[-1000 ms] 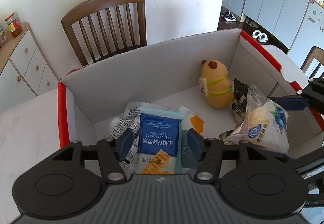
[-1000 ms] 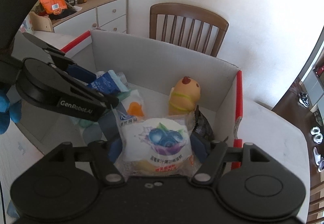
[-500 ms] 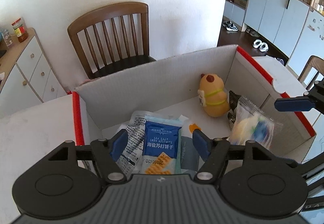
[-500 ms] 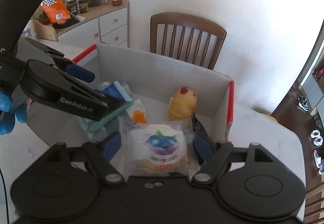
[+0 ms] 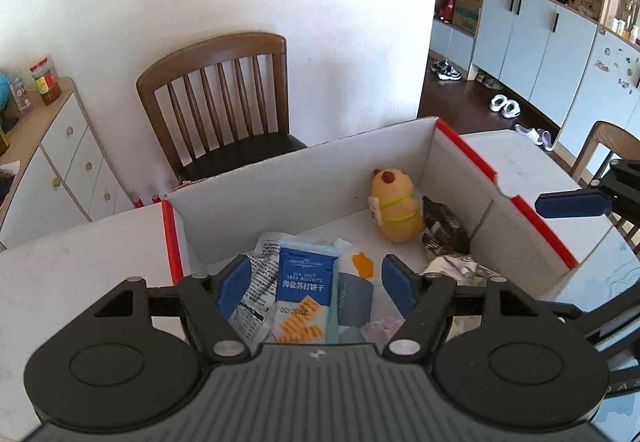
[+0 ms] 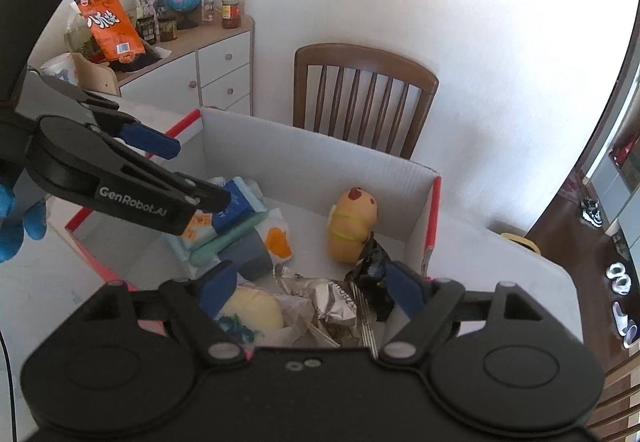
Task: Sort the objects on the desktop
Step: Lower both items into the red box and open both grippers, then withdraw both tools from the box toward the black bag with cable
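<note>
The white cardboard box [image 5: 304, 178] with red-edged flaps sits on the table [image 5: 60, 278], and the sorted things lie inside it. Near the box's left wall a blue biscuit packet [image 5: 306, 284] rests on top of a small heap: a printed white wrapper [image 5: 260, 282], a pale green pack [image 6: 228, 238] and a grey paper pack [image 5: 354, 296]. A white sachet with an orange mark [image 6: 278, 240] lies just beside that heap toward the middle of the box floor. A yellow plush toy [image 5: 398, 210] stands against the back wall near the right-hand corner, and a black wrapper [image 5: 442, 224] touches its side along the right wall. In front of the black wrapper lies a crumpled silver wrapper [image 6: 328, 302], and next to it, near the front edge of the box, the blueberry bun bag [image 6: 250, 312] lies on the floor of the box.

The left gripper [image 5: 314, 284] hangs over the biscuit heap with its jaws spread; they have just been opening, and the pads touch nothing. The right gripper [image 6: 310, 288] hangs over the bun bag and silver wrapper; its jaws too have just been opening and stand wide, with nothing pinched. A blue-gloved hand [image 6: 18, 220] holds the left gripper.

A wooden chair [image 5: 224, 98] stands behind the box against the wall, and a white drawer cabinet [image 6: 212, 66] is beyond the table's left side.
</note>
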Demonstrator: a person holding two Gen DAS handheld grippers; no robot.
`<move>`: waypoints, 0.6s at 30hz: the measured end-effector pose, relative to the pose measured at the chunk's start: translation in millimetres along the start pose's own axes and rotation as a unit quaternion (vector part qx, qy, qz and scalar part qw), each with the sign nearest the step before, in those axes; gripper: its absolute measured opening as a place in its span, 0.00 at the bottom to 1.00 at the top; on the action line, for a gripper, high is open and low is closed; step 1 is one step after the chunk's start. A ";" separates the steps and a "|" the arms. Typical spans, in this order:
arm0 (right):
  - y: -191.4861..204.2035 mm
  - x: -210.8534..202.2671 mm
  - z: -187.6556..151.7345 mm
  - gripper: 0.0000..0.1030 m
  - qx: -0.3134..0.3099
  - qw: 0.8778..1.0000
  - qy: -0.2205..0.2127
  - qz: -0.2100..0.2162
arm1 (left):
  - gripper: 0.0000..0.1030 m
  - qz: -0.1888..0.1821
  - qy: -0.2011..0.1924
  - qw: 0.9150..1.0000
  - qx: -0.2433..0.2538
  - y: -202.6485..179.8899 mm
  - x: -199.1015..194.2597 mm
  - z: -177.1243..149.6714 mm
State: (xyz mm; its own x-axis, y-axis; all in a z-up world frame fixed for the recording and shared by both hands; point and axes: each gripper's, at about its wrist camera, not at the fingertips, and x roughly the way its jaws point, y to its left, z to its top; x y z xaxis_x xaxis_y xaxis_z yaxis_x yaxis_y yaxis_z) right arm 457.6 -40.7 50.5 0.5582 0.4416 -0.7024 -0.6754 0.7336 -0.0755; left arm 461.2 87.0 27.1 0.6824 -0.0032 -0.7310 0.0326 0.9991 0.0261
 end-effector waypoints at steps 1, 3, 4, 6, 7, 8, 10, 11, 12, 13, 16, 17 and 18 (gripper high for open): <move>0.5 -3.3 0.0 0.80 0.000 1.000 -0.002 0.000 | 0.69 -0.002 -0.003 1.000 0.000 -1.2 -4.4 -1.4; 2.2 -10.6 -0.2 0.80 0.003 1.000 -0.006 0.001 | 0.69 -0.008 -0.008 1.000 0.003 -3.1 -14.2 -3.5; 3.8 -13.7 -0.4 0.80 0.002 1.000 -0.008 0.000 | 0.69 -0.009 -0.011 1.000 0.005 -4.3 -19.0 -4.6; 6.7 -20.5 -2.5 0.80 0.000 1.000 -0.011 -0.001 | 0.69 -0.016 -0.017 1.000 0.002 -5.4 -28.6 -8.3; 7.9 -24.0 -3.7 0.80 -0.001 1.000 -0.012 -0.002 | 0.69 -0.017 -0.020 1.000 0.000 -5.7 -32.9 -10.2; 9.0 -27.5 -5.0 0.80 -0.001 1.000 -0.013 -0.002 | 0.69 -0.017 -0.023 1.000 0.000 -6.2 -36.9 -11.6; 11.1 -34.4 -7.9 0.80 -0.002 1.000 -0.016 -0.003 | 0.69 -0.021 -0.029 0.999 -0.001 -7.5 -45.3 -14.4; 12.1 -38.0 -9.6 0.80 -0.002 1.000 -0.017 -0.003 | 0.69 -0.023 -0.033 0.999 -0.002 -7.9 -50.7 -16.2; 13.0 -41.8 -11.3 0.80 -0.001 1.000 -0.018 -0.003 | 0.69 -0.025 -0.036 0.999 -0.003 -8.4 -55.3 -17.6; 13.8 -45.5 -12.5 0.80 0.000 1.000 -0.020 -0.004 | 0.69 -0.027 -0.040 0.999 -0.003 -9.2 -59.8 -19.4; 16.1 -57.0 -19.6 0.80 0.006 1.000 -0.026 -0.005 | 0.69 -0.031 -0.050 0.998 -0.001 -12.8 -73.7 -26.0; 17.4 -60.4 -22.0 0.81 0.007 1.000 -0.028 -0.006 | 0.70 -0.032 -0.052 0.998 0.000 -13.7 -77.6 -28.3; 18.8 -63.8 -25.1 0.81 0.008 0.999 -0.030 -0.007 | 0.74 -0.034 -0.055 0.998 0.000 -14.7 -81.4 -30.9</move>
State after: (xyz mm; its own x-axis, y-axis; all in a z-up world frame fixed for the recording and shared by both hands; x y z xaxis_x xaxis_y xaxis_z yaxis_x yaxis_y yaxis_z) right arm 397.2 -68.1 76.2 0.5959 0.4603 -0.6580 -0.6592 0.7484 -0.0734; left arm 382.6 73.9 65.1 0.7551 -0.0749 -0.6514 0.0814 0.9965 -0.0202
